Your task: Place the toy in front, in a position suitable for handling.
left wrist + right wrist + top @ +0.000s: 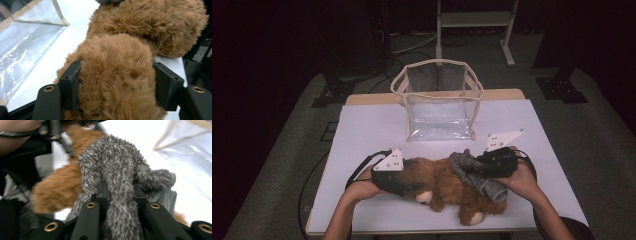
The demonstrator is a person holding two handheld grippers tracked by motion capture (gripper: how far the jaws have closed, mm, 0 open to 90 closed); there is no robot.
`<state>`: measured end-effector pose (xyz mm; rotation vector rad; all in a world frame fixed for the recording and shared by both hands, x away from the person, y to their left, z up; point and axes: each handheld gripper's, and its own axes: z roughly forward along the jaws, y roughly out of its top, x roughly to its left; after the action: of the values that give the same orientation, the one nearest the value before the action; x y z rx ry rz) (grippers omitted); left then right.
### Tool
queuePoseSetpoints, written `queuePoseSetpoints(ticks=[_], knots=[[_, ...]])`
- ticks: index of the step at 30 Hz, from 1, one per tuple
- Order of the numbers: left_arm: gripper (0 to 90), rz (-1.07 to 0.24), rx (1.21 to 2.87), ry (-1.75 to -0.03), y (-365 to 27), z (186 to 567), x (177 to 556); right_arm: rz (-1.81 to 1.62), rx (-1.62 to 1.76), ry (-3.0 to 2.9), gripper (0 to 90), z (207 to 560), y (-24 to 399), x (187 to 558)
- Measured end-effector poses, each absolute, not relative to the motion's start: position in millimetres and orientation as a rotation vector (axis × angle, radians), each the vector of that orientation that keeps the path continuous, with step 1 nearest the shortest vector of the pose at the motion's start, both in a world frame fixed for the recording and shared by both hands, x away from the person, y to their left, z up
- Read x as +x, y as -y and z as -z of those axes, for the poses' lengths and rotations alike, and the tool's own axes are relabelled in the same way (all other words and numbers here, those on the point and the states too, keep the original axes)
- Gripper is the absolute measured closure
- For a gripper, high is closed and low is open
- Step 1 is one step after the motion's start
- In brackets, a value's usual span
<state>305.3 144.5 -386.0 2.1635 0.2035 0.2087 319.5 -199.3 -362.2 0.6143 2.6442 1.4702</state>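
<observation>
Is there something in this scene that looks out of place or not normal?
Nothing looks damaged or spilled. The brown teddy bear lies on its side on the table, a grey fuzzy scarf draped loosely over it. The clear bag stands upright, open, apparently empty.

Both forearms enter from the near edge of the table, angled inward toward each other, each hand wrapped around a gripper body. The left gripper (409, 187) lies low and roughly level, its jaws set apart and pressing on brown plush. The right gripper (474, 167) points inward toward the left one, its jaws drawn close on a grey fuzzy strip.
</observation>
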Motion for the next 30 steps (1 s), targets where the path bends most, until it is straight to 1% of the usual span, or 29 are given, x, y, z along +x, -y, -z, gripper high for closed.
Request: queuePoseSetpoints(ticks=[3, 5, 7, 12, 15, 16, 18, 20, 22, 27, 30], knots=[[33.5, -0.197, 2.166, -0.181, -146, 385, 304, -1.494, 0.728, -2.584, 73.5, 368, 213, 329], [33.5, -0.195, 2.166, -0.176, -147, 385, 305, -1.510, 0.723, -2.610, 73.5, 372, 214, 330], [33.2, -0.197, 2.162, -0.179, -146, 383, 306, -1.517, 0.684, -2.635, 73.4, 372, 209, 329], [27.2, -0.226, 2.126, -0.205, -142, 379, 308, -1.499, 0.566, -2.698, 73.7, 370, 194, 320], [25.2, -0.231, 2.117, -0.205, -138, 379, 307, -1.515, 0.478, -2.752, 73.6, 368, 186, 314], [25.7, -0.218, 2.123, -0.200, -137, 379, 307, -1.500, 0.457, -2.762, 73.6, 367, 183, 312], [33.2, -0.213, 2.147, -0.193, -136, 381, 304, -1.474, 0.440, -2.764, 73.6, 365, 181, 310], [38.0, -0.204, 2.154, -0.200, -138, 382, 304, -1.470, 0.465, -2.739, 73.7, 363, 184, 311], [40.8, -0.182, 2.164, -0.186, -140, 382, 304, -1.469, 0.519, -2.693, 73.9, 362, 190, 314], [43.2, -0.151, 2.196, -0.142, -144, 380, 301, -1.467, 0.676, -2.638, 73.6, 368, 207, 326], [42.3, -0.144, 2.195, -0.140, -144, 379, 301, -1.480, 0.647, -2.661, 73.7, 370, 202, 325]])
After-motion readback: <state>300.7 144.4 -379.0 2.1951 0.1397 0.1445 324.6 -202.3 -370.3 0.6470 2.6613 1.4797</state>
